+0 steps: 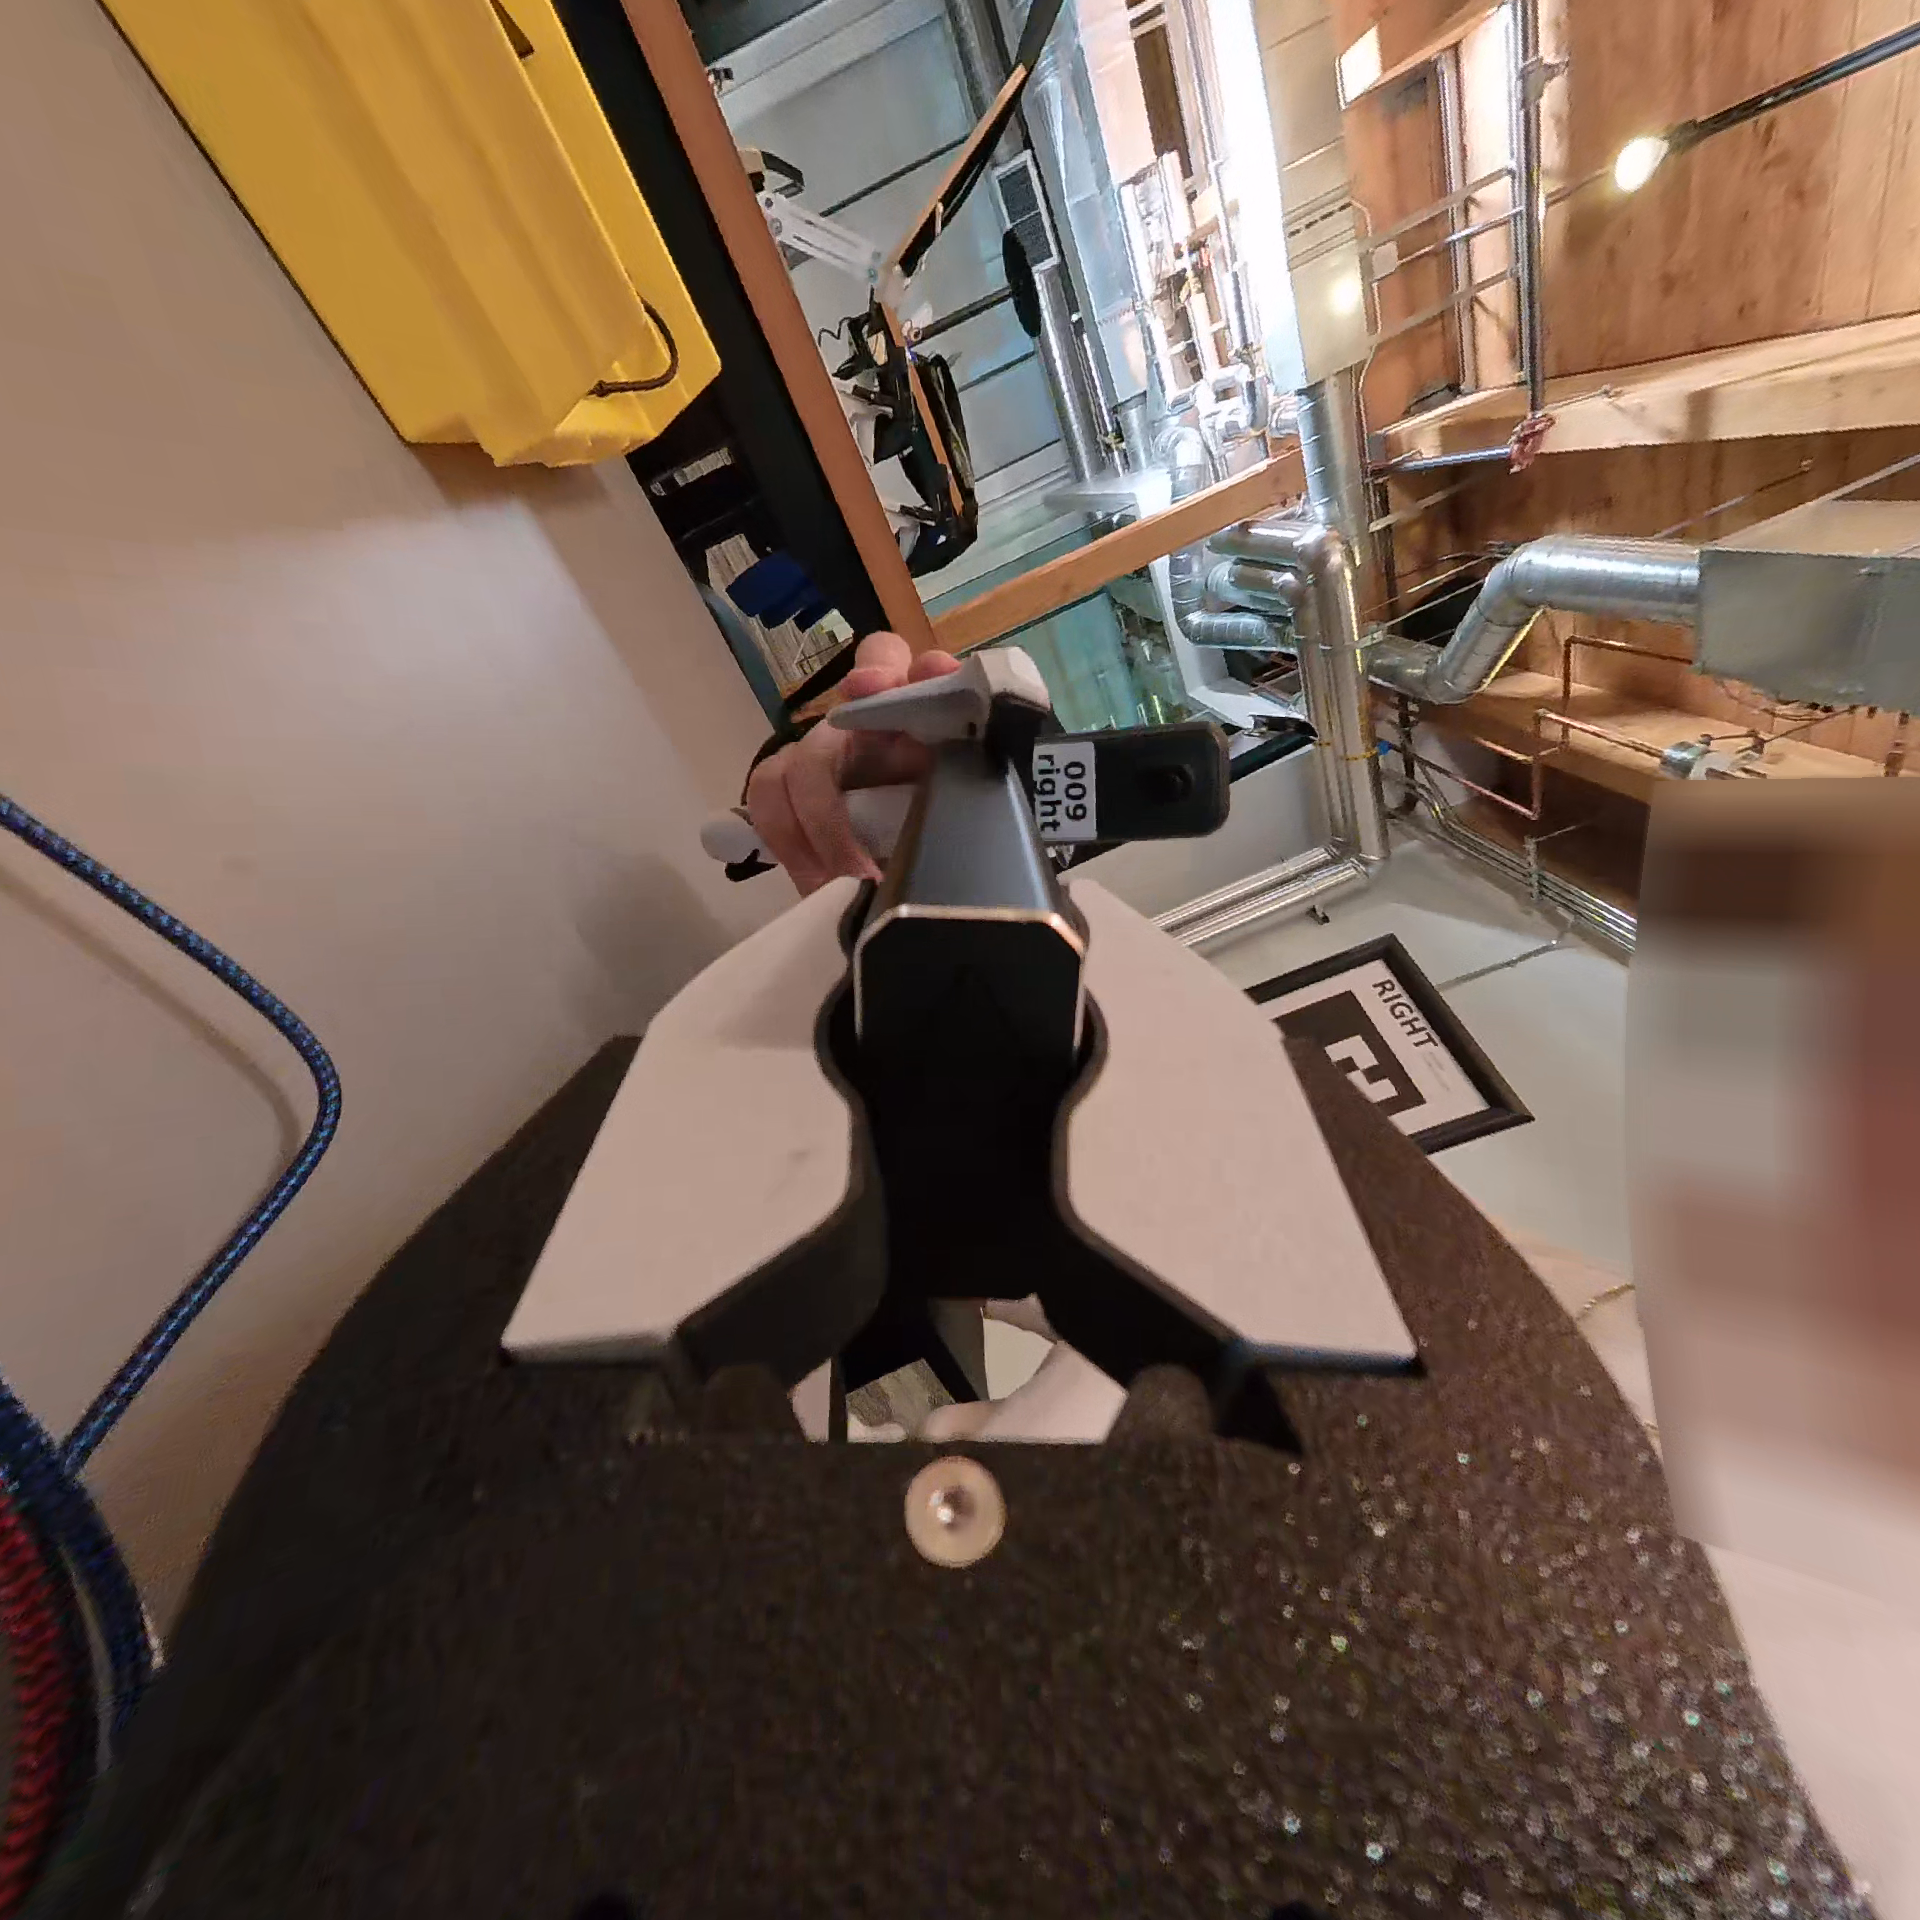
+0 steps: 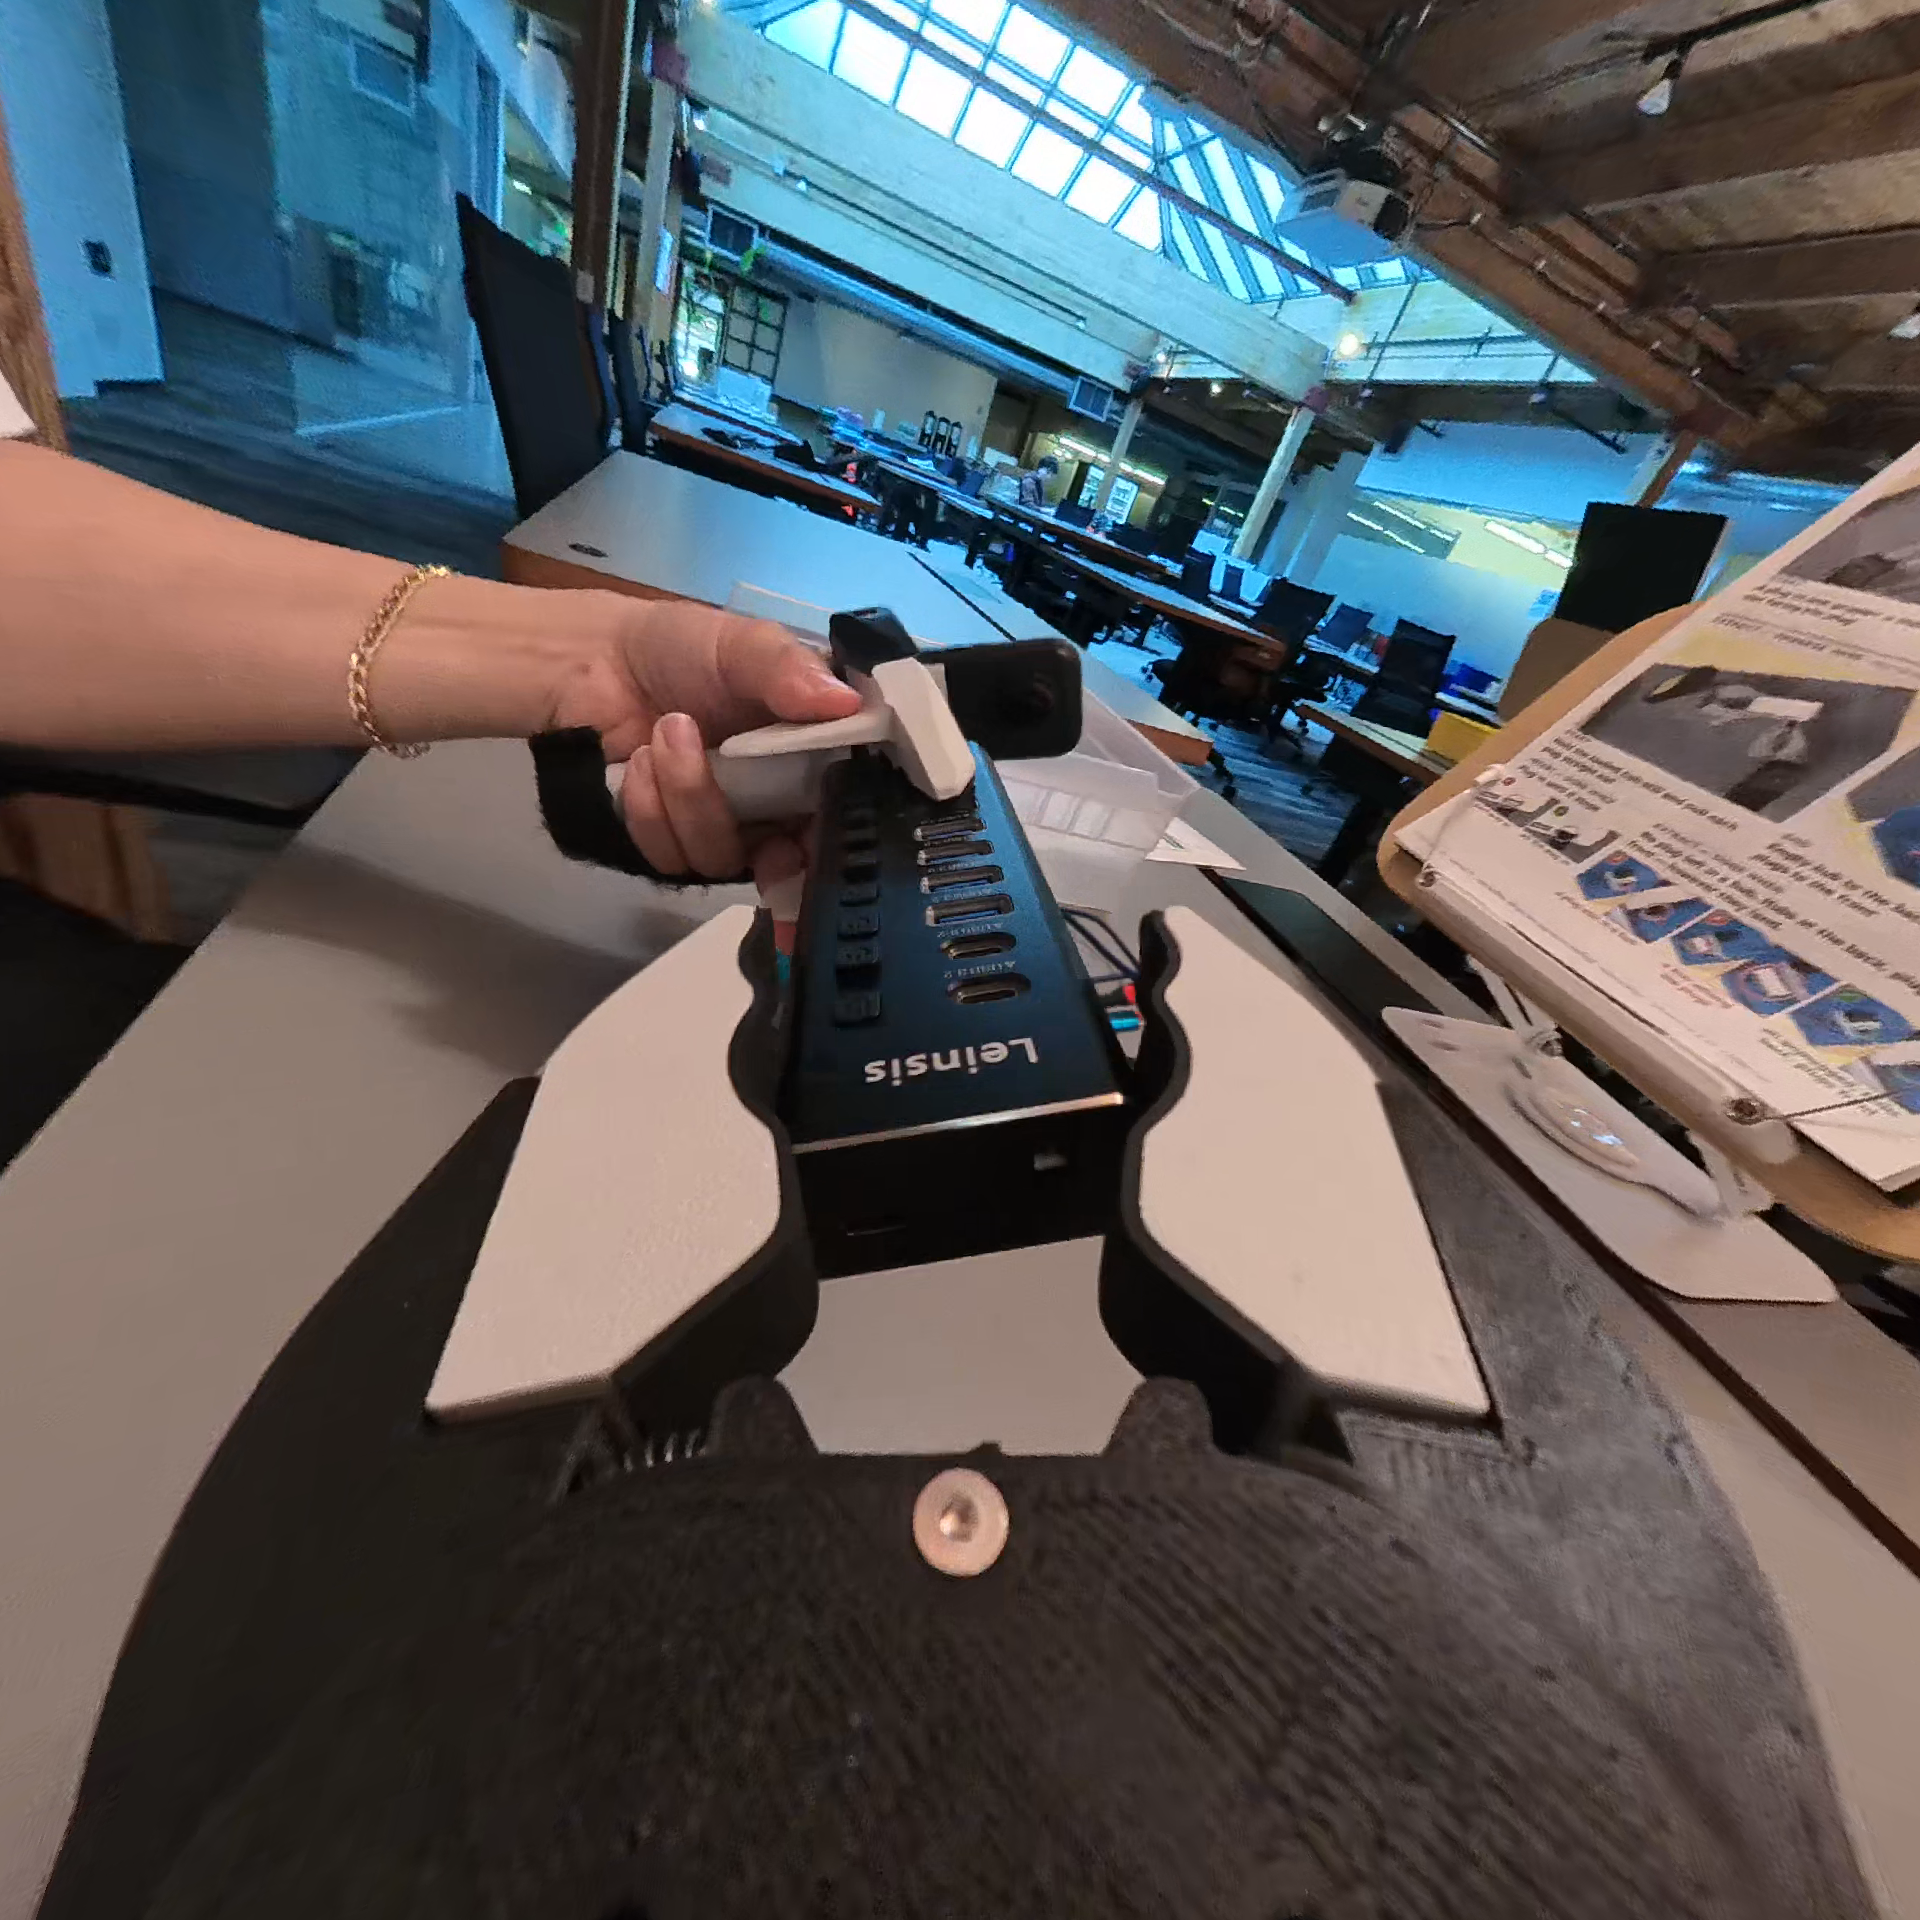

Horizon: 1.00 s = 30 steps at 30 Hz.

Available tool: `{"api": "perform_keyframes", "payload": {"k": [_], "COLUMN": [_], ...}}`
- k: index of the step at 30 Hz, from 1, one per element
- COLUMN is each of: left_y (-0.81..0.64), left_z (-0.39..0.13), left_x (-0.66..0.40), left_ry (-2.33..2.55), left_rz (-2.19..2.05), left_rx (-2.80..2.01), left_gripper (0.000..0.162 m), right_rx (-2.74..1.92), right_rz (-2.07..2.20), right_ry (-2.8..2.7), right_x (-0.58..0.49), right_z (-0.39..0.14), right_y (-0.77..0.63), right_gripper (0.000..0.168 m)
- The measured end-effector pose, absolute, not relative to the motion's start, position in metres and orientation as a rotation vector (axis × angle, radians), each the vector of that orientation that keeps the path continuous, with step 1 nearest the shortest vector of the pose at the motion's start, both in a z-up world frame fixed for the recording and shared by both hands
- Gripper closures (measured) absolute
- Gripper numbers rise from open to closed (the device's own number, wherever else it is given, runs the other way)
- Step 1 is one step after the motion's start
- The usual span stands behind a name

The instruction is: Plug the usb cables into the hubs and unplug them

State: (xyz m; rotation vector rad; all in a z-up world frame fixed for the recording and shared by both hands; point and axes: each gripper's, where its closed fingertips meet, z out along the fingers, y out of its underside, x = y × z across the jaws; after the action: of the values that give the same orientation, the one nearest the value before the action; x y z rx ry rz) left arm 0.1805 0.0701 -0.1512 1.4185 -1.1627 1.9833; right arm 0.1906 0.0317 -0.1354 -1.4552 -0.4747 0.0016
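A: What are the tongs doing?

B: The right gripper (image 2: pixel 958 1081) is clamped across the near end of the long black metal USB hub (image 2: pixel 951 997), its white-faced fingers (image 2: pixel 634 1153) pressing both long sides. The left gripper (image 1: pixel 971 1049) has closed narrowly on the hub's opposite end; the right wrist view shows it far off, held in a person's hand (image 2: pixel 675 717).

A: So where is the hub?

B: Carried between the two tools, raised just above the pale grey table (image 2: pixel 312 987), ports facing up and all empty.

A: How will it handle?

B: I'd judge it rigid, fairly weighty, with slick sides; grip the flat flanks, not the port face.

A: Cables?

B: A blue braided cable (image 1: pixel 301 1049) loops on the table at the left; plugs aren't visible.
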Motion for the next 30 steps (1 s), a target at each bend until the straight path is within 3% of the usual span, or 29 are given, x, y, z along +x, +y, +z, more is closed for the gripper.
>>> {"api": "perform_keyframes", "payload": {"k": [1, 3, 4, 7, 11, 17, 20, 23, 30], "left_y": [0.070, 0.068, 0.066, 0.060, 0.064, 0.079, 0.068, 0.069, 0.070], "left_z": [-0.151, -0.149, -0.147, -0.147, -0.153, -0.152, -0.148, -0.145, -0.146], "left_x": [0.179, 0.177, 0.175, 0.172, 0.177, 0.176, 0.170, 0.172, 0.177], "left_ry": [-1.173, -1.246, -1.295, -1.428, -1.374, -1.061, -1.051, -1.002, -1.012], "left_rz": [1.991, 2.044, 2.087, 2.111, 2.056, 2.075, 2.037, 2.040, 2.025], "left_rx": [1.407, 1.367, 1.343, 1.360, 1.459, 1.400, 1.339, 1.336, 1.398], "left_gripper": [0.131, 0.130, 0.121, 0.128, 0.131, 0.131, 0.131, 0.131, 0.132], "right_rx": [-1.447, -1.413, -1.407, -1.376, -1.333, -1.411, -1.426, -1.355, -1.479], "right_rz": [0.020, 0.088, 0.118, 0.233, 0.090, 0.012, 0.025, 0.002, -0.025], "right_ry": [-0.449, -0.428, -0.407, -0.397, -0.444, -0.443, -0.492, -0.506, -0.542], "right_x": [0.192, 0.189, 0.191, 0.191, 0.192, 0.196, 0.184, 0.178, 0.183], "right_z": [-0.132, -0.126, -0.124, -0.126, -0.124, -0.131, -0.138, -0.129, -0.144], "right_y": [0.031, 0.028, 0.026, 0.019, 0.018, 0.022, 0.029, 0.030, 0.031], "right_gripper": [0.115, 0.118, 0.136, 0.139, 0.128, 0.087, 0.083, 0.092, 0.092]}}
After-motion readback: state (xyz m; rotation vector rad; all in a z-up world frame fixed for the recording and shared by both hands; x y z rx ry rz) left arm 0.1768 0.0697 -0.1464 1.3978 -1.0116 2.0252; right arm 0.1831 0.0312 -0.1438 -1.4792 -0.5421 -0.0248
